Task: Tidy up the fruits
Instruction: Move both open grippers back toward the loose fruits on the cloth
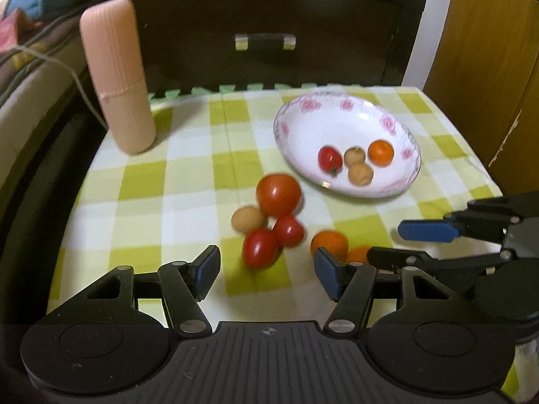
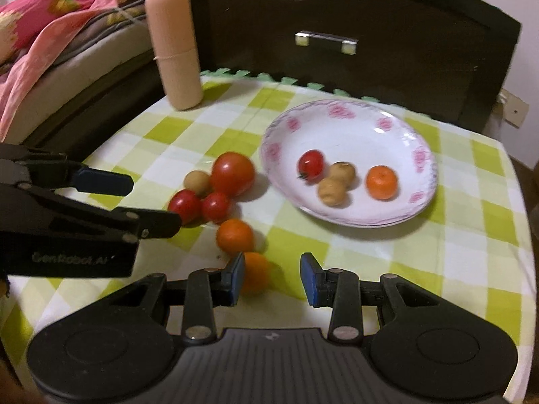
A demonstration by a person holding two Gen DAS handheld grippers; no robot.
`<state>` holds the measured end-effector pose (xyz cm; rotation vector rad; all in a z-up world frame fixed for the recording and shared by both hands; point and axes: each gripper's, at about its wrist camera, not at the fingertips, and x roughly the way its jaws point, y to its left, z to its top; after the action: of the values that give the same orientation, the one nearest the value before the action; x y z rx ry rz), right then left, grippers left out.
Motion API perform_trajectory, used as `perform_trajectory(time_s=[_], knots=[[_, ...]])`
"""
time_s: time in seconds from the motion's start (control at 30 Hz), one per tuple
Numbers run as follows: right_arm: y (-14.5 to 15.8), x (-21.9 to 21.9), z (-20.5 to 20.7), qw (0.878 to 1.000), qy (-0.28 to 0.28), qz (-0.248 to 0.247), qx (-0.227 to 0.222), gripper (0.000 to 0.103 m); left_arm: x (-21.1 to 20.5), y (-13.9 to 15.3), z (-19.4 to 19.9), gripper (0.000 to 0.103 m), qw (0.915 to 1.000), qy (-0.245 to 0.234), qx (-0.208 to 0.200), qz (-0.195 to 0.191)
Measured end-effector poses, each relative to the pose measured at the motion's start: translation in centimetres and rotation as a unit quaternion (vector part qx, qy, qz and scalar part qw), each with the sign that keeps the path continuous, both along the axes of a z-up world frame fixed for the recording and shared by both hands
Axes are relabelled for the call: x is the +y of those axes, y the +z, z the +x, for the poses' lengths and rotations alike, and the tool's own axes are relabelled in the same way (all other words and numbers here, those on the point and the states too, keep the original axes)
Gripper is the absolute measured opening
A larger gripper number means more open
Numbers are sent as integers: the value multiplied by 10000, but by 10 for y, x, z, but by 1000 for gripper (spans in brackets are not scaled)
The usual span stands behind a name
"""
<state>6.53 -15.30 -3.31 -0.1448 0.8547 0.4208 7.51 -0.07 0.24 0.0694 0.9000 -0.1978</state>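
Covering the table, a green-and-white checked cloth (image 1: 141,181) is lying flat, with a dark wooden cabinet (image 1: 269,10) standing behind it. A tall pink ribbed case (image 1: 116,74) is standing upright at the cloth's far left corner.

A white plate (image 2: 397,134) with a pink flower rim is sitting on the right half of the cloth. It is holding four pieces: a small red tomato (image 2: 311,164), two brown round fruits (image 2: 337,183) touching each other, and an orange (image 2: 381,182) sitting a little apart to their right.

The left gripper (image 1: 266,274) is hovering low over the near edge of the cloth, its jaws spread wide and holding nothing. The right gripper (image 2: 272,277) is hanging just beside it, also spread and empty; its left finger is sitting in front of the nearest loose orange (image 2: 256,274), though contact cannot be judged.

The remaining fruit is lying loose on the cloth, left of the plate. A large red tomato (image 1: 278,194) is lying nearest the plate rim, apart from it. A pale brown fruit (image 1: 247,219) is touching its lower left side. Two smaller red tomatoes (image 1: 274,240) are sitting pressed together just below. A second loose orange (image 1: 329,244) is resting to their right, just beside the one at the right gripper's finger.
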Motion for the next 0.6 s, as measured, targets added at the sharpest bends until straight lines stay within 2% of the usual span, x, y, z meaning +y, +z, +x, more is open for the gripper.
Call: perform_trajectory(time_s=[0.23, 0.6], knots=[[-14, 11, 4, 9996, 192, -17, 201, 35, 6, -8, -6, 69, 9998, -13, 181, -24], [-25, 15, 14, 9991, 176, -2, 399, 32, 7, -18, 2, 69, 9996, -17, 276, -31]])
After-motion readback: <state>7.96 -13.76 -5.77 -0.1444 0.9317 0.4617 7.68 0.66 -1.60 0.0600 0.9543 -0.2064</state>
